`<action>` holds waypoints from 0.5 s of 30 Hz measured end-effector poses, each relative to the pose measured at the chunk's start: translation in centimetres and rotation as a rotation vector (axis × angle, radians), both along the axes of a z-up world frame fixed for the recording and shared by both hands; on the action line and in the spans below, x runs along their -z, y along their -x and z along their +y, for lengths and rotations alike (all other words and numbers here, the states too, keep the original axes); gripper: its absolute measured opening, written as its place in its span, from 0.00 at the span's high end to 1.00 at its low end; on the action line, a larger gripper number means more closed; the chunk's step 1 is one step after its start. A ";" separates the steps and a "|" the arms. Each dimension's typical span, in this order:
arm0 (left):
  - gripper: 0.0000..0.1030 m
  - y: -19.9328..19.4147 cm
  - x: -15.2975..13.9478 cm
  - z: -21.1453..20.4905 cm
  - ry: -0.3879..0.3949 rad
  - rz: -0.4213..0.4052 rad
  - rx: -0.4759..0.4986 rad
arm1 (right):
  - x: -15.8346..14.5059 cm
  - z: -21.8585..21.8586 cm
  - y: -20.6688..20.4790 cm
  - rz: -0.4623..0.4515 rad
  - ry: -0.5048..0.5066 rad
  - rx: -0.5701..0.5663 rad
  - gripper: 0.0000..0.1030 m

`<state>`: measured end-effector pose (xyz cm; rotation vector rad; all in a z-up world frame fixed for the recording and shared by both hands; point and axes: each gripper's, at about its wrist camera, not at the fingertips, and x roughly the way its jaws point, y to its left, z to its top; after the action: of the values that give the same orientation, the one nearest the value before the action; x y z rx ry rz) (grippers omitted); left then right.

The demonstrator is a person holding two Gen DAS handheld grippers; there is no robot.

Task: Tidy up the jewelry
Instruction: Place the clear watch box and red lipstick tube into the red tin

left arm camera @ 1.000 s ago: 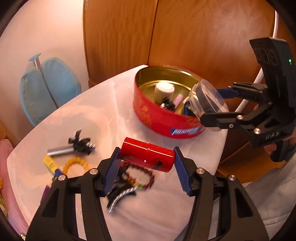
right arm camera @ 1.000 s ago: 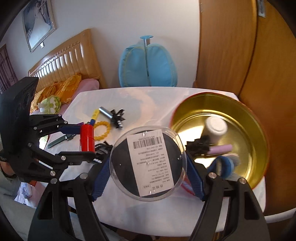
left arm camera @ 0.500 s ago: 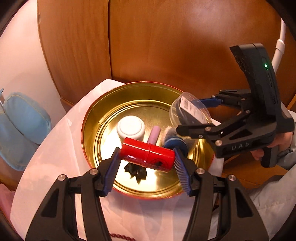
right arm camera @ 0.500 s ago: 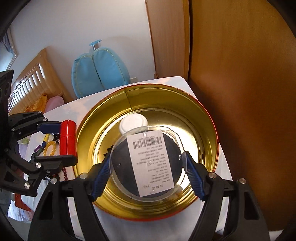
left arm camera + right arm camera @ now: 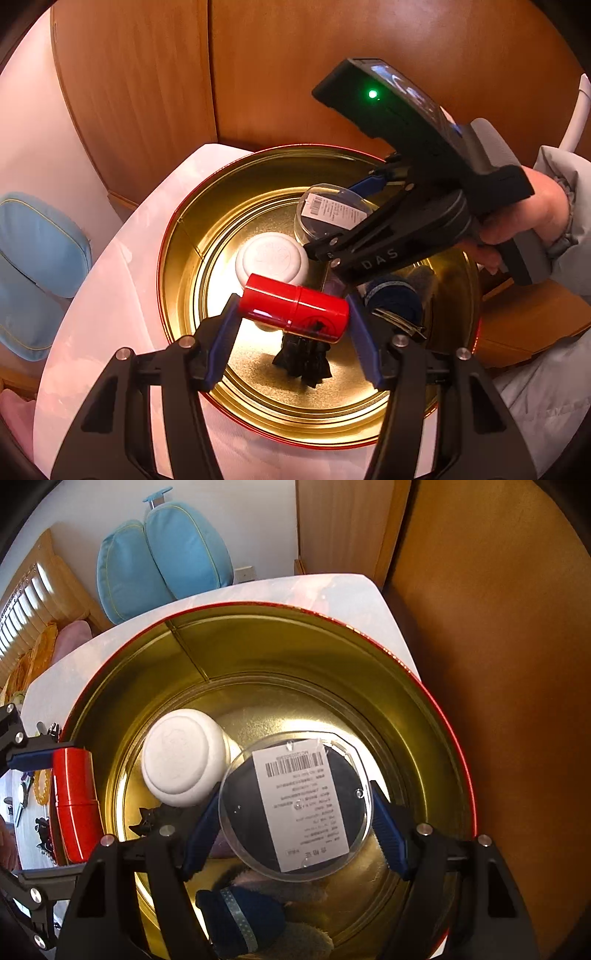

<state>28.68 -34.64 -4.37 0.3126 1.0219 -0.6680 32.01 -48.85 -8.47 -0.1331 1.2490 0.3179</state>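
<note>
A round tin (image 5: 173,258) (image 5: 424,709), red outside and gold inside, stands on the white table. My left gripper (image 5: 293,314) is shut on a red cylinder case (image 5: 291,308) (image 5: 75,805), held crosswise over the tin's near side. My right gripper (image 5: 295,808) is shut on a clear round box (image 5: 295,805) (image 5: 328,214) with a barcode label, held low inside the tin. On the tin's floor lie a white round jar (image 5: 271,258) (image 5: 183,755), a black hair clip (image 5: 301,354), and a dark blue fabric piece (image 5: 240,915) (image 5: 393,299).
Wooden wardrobe doors (image 5: 295,74) rise just behind the tin. A blue cushion (image 5: 159,550) sits to the left past the table edge. Beads and small items (image 5: 40,786) lie on the table left of the tin. A hand and grey sleeve (image 5: 554,206) hold the right gripper.
Both grippers have swung from over the table's loose jewelry to over the tin. The right one has sunk with the clear box into the tin; the left one has come closer with the red case.
</note>
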 end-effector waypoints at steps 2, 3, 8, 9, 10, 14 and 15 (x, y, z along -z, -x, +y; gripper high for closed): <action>0.45 0.0 0.1 -0.1 0.004 0.007 -0.001 | 0.7 0.1 0.0 0.033 -0.004 0.003 0.26; 0.45 -0.3 0.3 -0.1 0.002 0.009 -0.002 | 0.9 0.2 0.0 0.038 0.002 0.004 0.26; 0.45 0.1 0.4 -0.1 0.005 0.017 -0.010 | 0.6 0.1 0.7 0.024 -0.007 -0.009 0.25; 0.45 0.0 0.6 -0.1 0.007 0.019 -0.012 | 0.0 -0.1 1.1 -0.003 -0.023 -0.013 0.22; 0.45 -0.2 0.7 -0.1 0.006 0.022 -0.014 | -0.6 -0.2 1.4 -0.027 -0.047 -0.020 0.19; 0.45 -0.3 0.8 -0.4 0.006 0.031 -0.018 | -3.5 -1.7 3.5 -0.160 -0.086 -0.018 0.06; 0.45 -0.3 0.8 -0.4 0.009 0.038 -0.017 | -4.0 -2.2 3.9 -0.175 -0.103 -0.011 0.06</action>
<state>28.99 -35.09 -5.18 0.2843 1.0561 -0.6650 28.09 -51.10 -4.47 -0.0772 1.0570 0.3716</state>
